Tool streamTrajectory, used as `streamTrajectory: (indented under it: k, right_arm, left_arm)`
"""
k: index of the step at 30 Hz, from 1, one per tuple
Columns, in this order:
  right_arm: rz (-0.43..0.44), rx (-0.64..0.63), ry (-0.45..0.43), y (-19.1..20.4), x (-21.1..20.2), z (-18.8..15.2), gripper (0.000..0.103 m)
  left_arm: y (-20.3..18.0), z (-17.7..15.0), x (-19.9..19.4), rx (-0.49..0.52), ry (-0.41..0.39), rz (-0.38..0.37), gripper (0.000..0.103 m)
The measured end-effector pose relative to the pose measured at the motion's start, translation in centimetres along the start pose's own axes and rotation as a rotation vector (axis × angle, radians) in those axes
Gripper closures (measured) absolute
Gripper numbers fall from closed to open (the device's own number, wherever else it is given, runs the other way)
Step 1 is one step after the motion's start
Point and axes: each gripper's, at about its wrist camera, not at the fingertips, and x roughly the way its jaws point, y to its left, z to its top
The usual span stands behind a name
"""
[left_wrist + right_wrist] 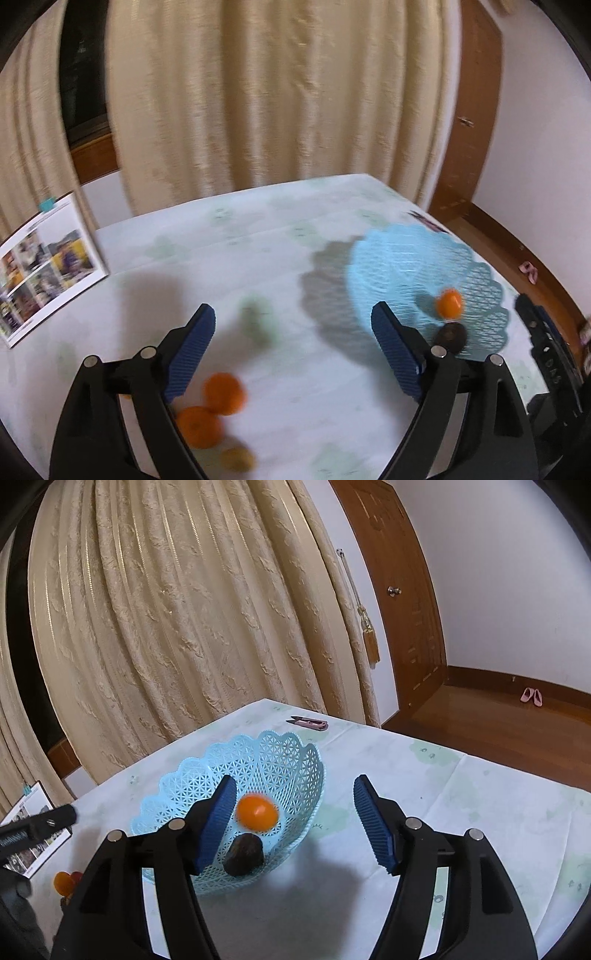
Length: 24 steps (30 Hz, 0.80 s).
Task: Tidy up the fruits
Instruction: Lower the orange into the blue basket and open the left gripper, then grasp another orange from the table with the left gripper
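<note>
A light blue lattice basket stands on the table; it also shows in the left wrist view. In it lie an orange fruit and a dark avocado, also seen in the left wrist view as the orange fruit and the avocado. My right gripper is open and empty, above the basket's near rim. My left gripper is open and empty above the table. Below it lie two blurred oranges, a yellowish fruit and a blurred green fruit.
The table has a pale green-patterned cloth. An open photo booklet lies at its far left. Small pink snips lie behind the basket. Beige curtains hang behind the table. A wooden door and floor are to the right.
</note>
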Motion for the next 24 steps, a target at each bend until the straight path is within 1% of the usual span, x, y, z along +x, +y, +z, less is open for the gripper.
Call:
streamTrajectory:
  k: [2, 7, 11, 14, 16, 24]
  right_arm:
    - [-0.005, -0.011, 0.000, 0.2, 0.1, -0.1, 0.035]
    - [-0.016, -0.035, 0.000, 0.7, 0.2, -0.3, 0.035]
    - [-0.024, -0.054, 0.001, 1.1, 0.4, -0.3, 0.034]
    - [-0.035, -0.058, -0.003, 1.2, 0.4, -0.3, 0.032]
    - [-0.040, -0.059, -0.004, 1.2, 0.4, -0.3, 0.026]
    - [-0.059, -0.082, -0.013, 1.6, 0.2, -0.4, 0.026]
  left_arm:
    - [1.5, -0.3, -0.4, -0.019, -0.004, 0.021, 0.015]
    - [6.4, -1.4, -1.5, -0.082, -0.010, 0.103, 0.015]
    - [10.1, -2.2, -1.5, -0.149, 0.016, 0.144, 0.015]
    - [11.8, -2.7, -1.1, -0.168, 0.044, 0.157, 0.015]
    - [12.4, -3.2, -0.8, -0.169, 0.064, 0.163, 0.015]
    - [14.4, -5.3, 2.3, -0.196, 0.182, 0.181, 0.015]
